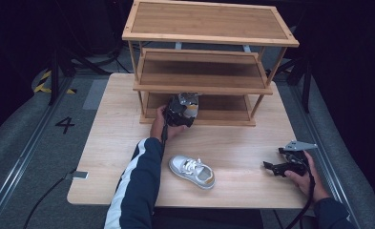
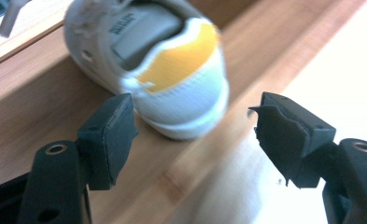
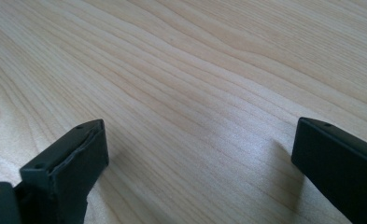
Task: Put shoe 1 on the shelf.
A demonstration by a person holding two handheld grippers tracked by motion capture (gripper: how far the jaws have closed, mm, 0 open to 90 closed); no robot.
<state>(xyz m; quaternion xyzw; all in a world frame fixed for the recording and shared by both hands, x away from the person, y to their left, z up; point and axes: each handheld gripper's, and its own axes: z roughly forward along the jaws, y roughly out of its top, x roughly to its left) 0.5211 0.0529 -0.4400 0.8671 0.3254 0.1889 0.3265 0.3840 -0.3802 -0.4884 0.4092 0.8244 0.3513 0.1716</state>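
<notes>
A white sneaker with a yellow heel (image 2: 172, 70) lies on the bottom shelf (image 2: 41, 98) of a wooden rack (image 1: 209, 36). My left gripper (image 2: 195, 126) stands open right behind its heel, with the pads on either side and clear of the shoe. From above, the left gripper (image 1: 184, 106) sits at the front of that bottom shelf, partly covering this sneaker (image 1: 192, 99). A second white sneaker (image 1: 192, 171) lies on the table, toe to the left. My right gripper (image 1: 267, 166) rests low near the table's right edge, open, with bare wood between its jaws (image 3: 200, 144).
The rack has three tiers, and its middle shelf (image 1: 202, 71) and top shelf are bare. The light wooden table (image 1: 118, 124) ends close behind the right hand. Dark floor, rails and stands surround the table.
</notes>
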